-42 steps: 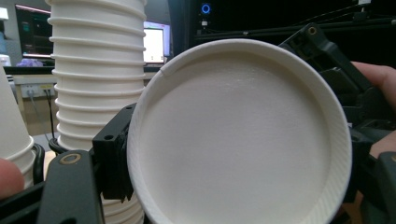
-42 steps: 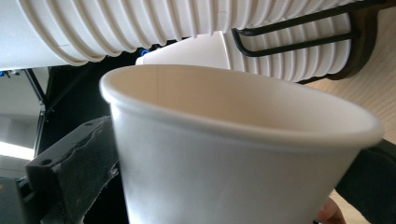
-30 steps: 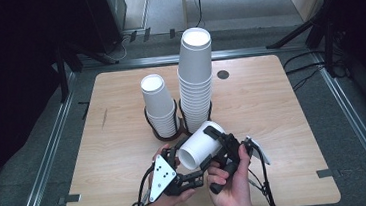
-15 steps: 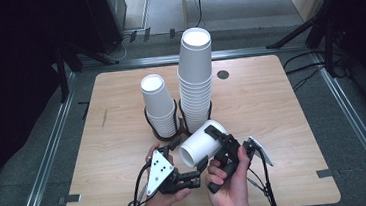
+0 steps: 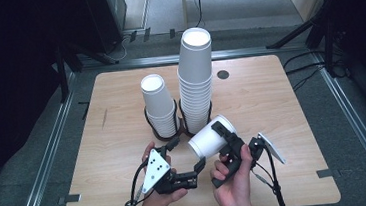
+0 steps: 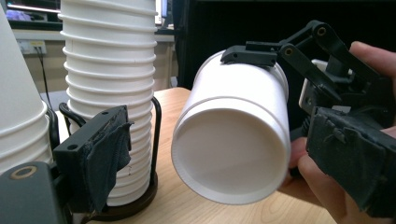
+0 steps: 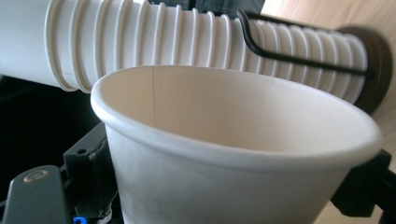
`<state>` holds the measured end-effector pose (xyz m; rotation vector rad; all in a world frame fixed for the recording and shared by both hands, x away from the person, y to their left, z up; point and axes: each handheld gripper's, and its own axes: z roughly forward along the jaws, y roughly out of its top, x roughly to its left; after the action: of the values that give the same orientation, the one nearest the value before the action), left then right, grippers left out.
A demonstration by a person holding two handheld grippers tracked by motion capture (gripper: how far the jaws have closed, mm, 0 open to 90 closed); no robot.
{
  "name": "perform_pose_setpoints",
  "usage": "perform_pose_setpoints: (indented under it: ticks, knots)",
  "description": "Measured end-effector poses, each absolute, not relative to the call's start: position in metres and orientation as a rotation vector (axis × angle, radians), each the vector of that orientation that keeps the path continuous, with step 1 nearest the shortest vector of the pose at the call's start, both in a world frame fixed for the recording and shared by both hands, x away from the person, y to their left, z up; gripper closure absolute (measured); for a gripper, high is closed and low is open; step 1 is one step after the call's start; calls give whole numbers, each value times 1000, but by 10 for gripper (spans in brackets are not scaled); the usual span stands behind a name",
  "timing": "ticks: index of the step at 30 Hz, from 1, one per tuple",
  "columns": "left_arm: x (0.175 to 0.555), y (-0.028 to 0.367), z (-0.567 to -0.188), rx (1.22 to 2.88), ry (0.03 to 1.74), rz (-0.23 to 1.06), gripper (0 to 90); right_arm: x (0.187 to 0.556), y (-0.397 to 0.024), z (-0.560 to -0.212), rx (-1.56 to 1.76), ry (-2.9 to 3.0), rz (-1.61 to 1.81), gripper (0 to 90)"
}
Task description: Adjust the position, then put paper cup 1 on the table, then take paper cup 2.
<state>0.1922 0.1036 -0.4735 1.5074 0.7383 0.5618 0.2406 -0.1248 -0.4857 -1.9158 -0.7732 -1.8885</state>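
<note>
A white paper cup (image 5: 208, 139) lies on its side above the table, base toward the person. My right gripper (image 5: 221, 132) is shut on it near the rim, and its jaws have just been closing. One black finger (image 6: 252, 52) lies along the cup's top. In the right gripper view the cup's open mouth (image 7: 233, 116) sits between the right gripper's (image 7: 229, 186) jaws. My left gripper (image 5: 185, 155) is open, its jaws just having been opening. The cup's base (image 6: 231, 154) sits between its pads (image 6: 105, 154) and touches neither of them.
Two stacks of white cups stand in black wire holders behind the held cup: a short stack (image 5: 158, 105) at left and a tall stack (image 5: 195, 82) at right. A dark round hole (image 5: 223, 74) marks the wooden table (image 5: 271, 100). Metal rails run along both sides.
The left gripper's jaws have spread apart around the cup's base. The cup stays on its side in the right gripper. Neither hand has shifted much.
</note>
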Motion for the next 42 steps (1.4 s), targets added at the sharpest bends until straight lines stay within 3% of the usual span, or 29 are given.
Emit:
perform_pose_setpoints:
  ticks: [17,42]
  knots:
    - [197,110,-473,1509,773,528,72,223,-121,-453,-2147,-1556,-2306,127]
    - [200,115,-474,1513,807,512,72,231,-123,-448,-2009,-2105,-2547,124]
